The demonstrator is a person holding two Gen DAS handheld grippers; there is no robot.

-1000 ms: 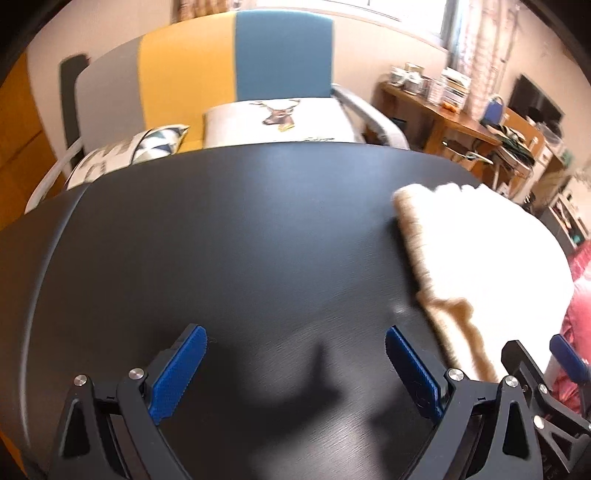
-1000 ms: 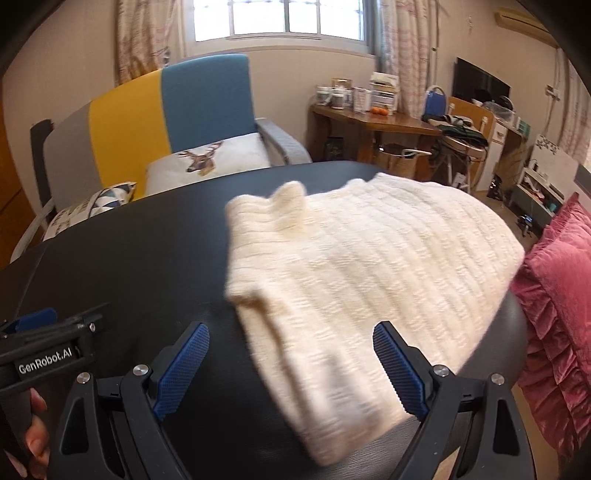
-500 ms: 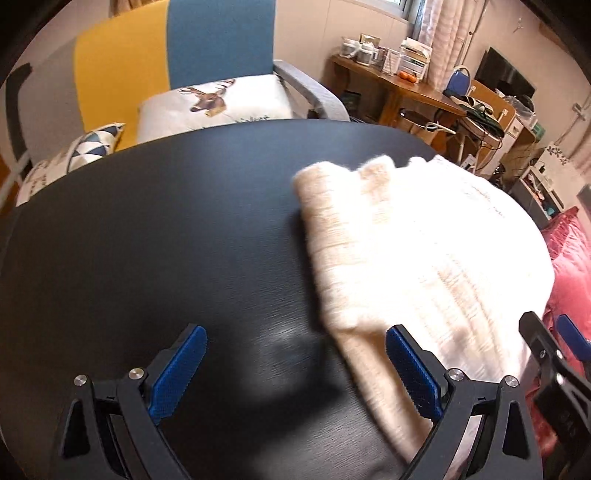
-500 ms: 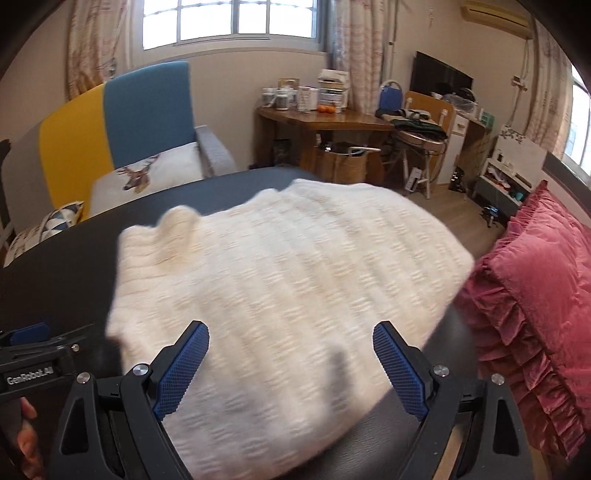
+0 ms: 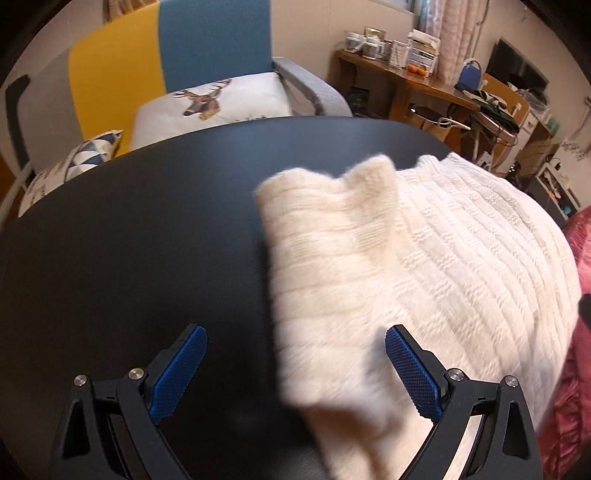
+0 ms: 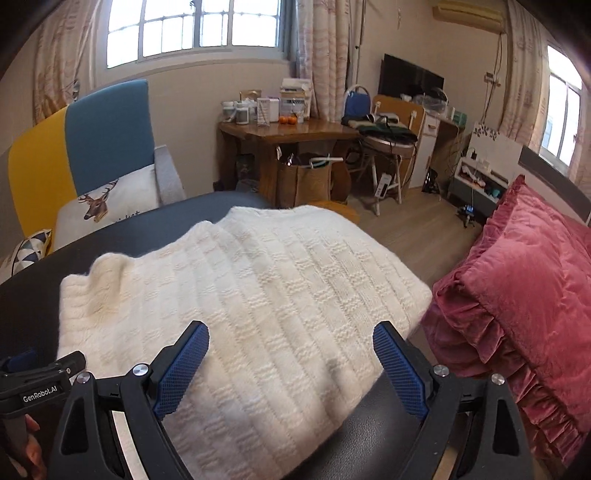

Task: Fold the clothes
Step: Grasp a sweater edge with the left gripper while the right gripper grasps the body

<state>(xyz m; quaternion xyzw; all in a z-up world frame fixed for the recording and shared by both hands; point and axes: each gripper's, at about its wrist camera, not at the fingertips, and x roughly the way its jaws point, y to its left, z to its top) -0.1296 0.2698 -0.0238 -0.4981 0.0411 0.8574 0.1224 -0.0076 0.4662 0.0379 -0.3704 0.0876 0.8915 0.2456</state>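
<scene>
Black and matte, the worktop carries a cream knitted sweater spread flat across its right side, one edge reaching the worktop's near rim and a ribbed part lying toward the bare left half. My left tool hangs over the sweater's left edge, its blue-padded fingers spread wide with nothing between them but the cloth below. My right tool hovers above the sweater's near portion, likewise gaping wide and gripping nothing; whether its pads touch the knit I cannot tell. Beyond the worktop stands an armchair with yellow and blue panels and a deer cushion. A pink ruffled pillow lies just beside the worktop on the right, and a cluttered wooden desk stands farther back under the window.
</scene>
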